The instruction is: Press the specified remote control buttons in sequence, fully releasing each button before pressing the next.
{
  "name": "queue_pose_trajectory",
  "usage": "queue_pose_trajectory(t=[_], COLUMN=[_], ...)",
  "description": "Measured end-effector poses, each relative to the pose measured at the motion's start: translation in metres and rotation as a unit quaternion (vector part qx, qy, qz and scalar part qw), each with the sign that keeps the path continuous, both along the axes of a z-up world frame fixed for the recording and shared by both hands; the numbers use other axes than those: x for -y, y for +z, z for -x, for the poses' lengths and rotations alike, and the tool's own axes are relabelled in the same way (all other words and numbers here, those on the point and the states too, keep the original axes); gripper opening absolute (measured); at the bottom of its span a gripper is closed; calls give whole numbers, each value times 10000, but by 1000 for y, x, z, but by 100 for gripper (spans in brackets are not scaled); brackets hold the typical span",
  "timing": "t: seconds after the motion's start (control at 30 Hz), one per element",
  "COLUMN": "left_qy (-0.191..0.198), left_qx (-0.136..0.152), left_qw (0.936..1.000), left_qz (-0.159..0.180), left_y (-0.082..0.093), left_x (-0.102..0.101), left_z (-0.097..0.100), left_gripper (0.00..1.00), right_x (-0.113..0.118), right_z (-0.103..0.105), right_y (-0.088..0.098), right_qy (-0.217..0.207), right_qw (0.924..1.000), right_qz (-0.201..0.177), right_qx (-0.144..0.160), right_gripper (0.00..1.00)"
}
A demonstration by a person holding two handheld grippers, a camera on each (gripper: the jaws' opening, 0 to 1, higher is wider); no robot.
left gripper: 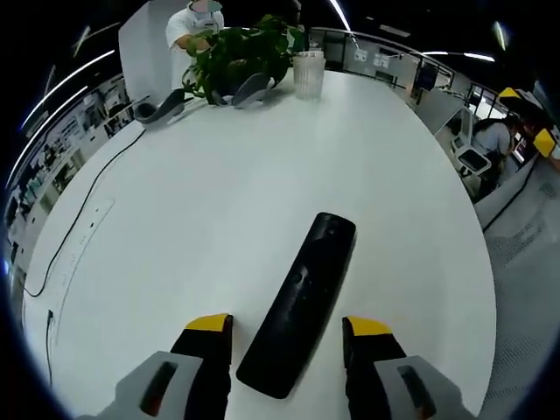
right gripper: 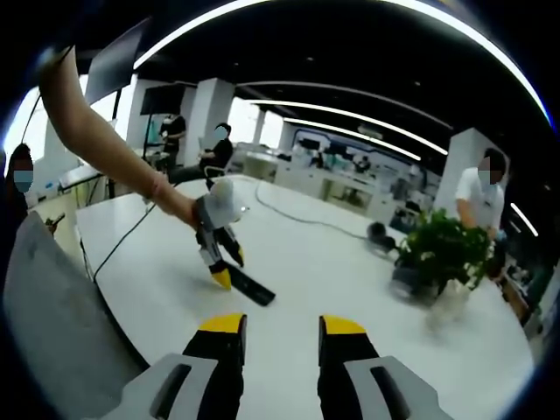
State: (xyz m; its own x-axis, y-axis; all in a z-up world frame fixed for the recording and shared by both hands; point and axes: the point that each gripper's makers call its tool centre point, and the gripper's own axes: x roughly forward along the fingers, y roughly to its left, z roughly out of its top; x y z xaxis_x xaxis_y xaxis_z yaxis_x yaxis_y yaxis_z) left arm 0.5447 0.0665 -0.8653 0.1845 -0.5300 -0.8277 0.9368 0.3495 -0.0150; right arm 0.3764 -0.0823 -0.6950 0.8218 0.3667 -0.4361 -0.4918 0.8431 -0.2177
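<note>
Remote control [left gripper: 302, 302]: black, long, lying flat on the white surface [left gripper: 219, 201], its near end between the spread yellow-tipped jaws of the left gripper [left gripper: 287, 326]; no contact visible

Left gripper, right gripper view: held in a person's hand [right gripper: 188, 210], tips pointing down at the remote control's near end

Right gripper [right gripper: 280, 325]: jaws apart, nothing between them, raised above the surface, well apart from the remote

Potted plant [left gripper: 241, 54]: green, leafy, at the far edge of the surface, a white ribbed cup [left gripper: 308, 73] just beside it

Black cable [left gripper: 74, 219]: trailing along the left side of the surface
</note>
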Motion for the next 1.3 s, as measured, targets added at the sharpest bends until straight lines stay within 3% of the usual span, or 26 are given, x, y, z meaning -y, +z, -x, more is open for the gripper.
queue_pose_trajectory(t=[0.47,0.8,1.3], left_qy=[-236,-345,-646], left_qx=[56,95,48], left_qw=[9997,9993,9978], left_qz=[-15,-73,-125], left_y=[1,1,1], left_x=[2,0,-1], left_z=[5,8,28], left_gripper=[32,29,25], right_x=[0,0,-2], right_z=[0,0,1], right_y=[-1,-2,-3], right_qy=[7,17,78], right_qw=[10000,10000,9999], right_qz=[39,52,79], right_qx=[-21,-29,-40], right_gripper=[29,28,28])
